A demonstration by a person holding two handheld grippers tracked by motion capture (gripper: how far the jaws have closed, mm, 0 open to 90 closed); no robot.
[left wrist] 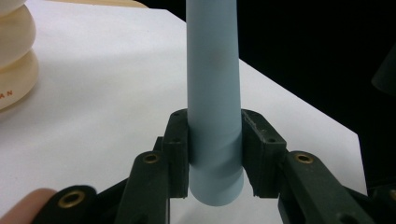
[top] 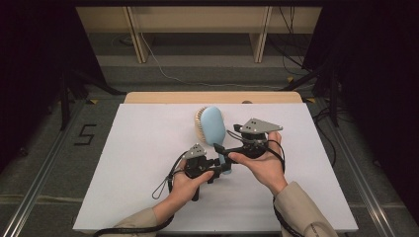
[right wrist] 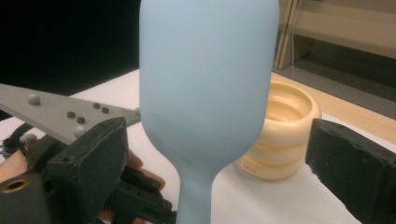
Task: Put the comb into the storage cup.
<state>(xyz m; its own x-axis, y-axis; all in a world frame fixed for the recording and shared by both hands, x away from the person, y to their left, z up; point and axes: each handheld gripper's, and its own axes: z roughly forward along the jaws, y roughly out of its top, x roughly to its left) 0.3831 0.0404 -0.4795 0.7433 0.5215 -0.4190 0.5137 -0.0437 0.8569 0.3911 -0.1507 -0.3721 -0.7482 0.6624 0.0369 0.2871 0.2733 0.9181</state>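
While the pale blue brush [top: 213, 126] is lifted over the middle of the white worktop [top: 128, 163], its tapered handle is clamped near its end between the jaws of the left tool [left wrist: 215, 154], as the left gripper view shows. In the right gripper view, the right tool [right wrist: 219, 154] stands with its jaws spread wide on either side of the brush's neck, touching nothing. Judging by this, the pick-up is done and a handover to the right tool is only starting; its grip is not yet made. Just behind the brush sits a cream ribbed ring [right wrist: 285, 135] on the worktop. Small orange letters show low on its side, ending in "AN" in the left gripper view; the rest cannot be read. On the floor to the left, a black "5" [top: 85, 134] is marked.
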